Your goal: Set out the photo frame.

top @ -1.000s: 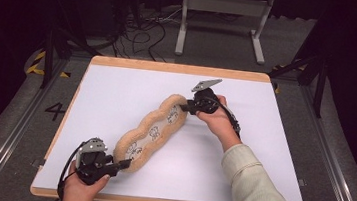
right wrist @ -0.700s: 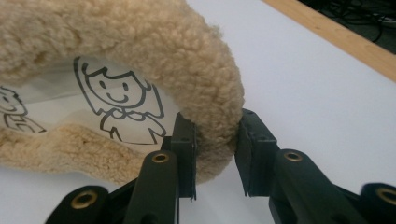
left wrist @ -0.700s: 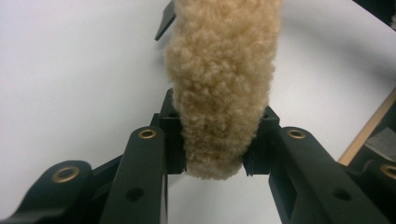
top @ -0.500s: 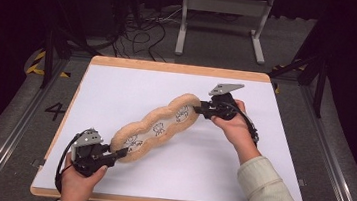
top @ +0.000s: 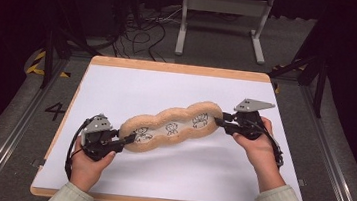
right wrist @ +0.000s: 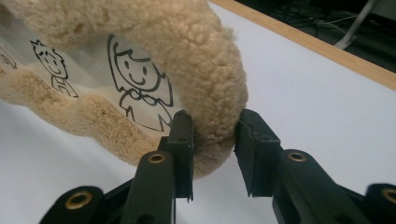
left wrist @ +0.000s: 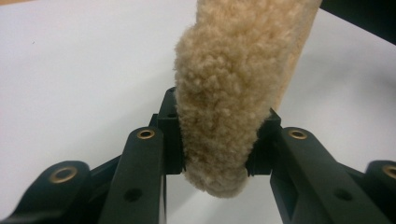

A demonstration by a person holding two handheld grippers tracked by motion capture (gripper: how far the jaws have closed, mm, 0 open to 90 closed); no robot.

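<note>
Item: fleece cushion [top: 171, 127], long, tan and lobed, with a pale centre panel bearing three line-drawn cartoon children. It lies stretched across the middle of the desk [top: 133, 83], running from near my left up toward my right, with one end in each of my grippers.

Edges and room: the desk has a white top inside a wooden rim. The far half of the top is bare, and so is the strip between the cushion and the near rim. The cushion sits well inside all four edges. My left gripper [top: 118, 142] is nearest the left rim; my right gripper [top: 223, 124] keeps well off the right rim.

Left fingers [left wrist: 170, 135]: part-way closed and clamped on the cushion's rounded end. Fleece fills the gap between them and bulges past both pads.

Right fingers [right wrist: 183, 140]: part-way closed on the thick fleece rim of the other end. The left pad presses in, the right pad touches the pile, and one drawn figure sits just beside them.
</note>
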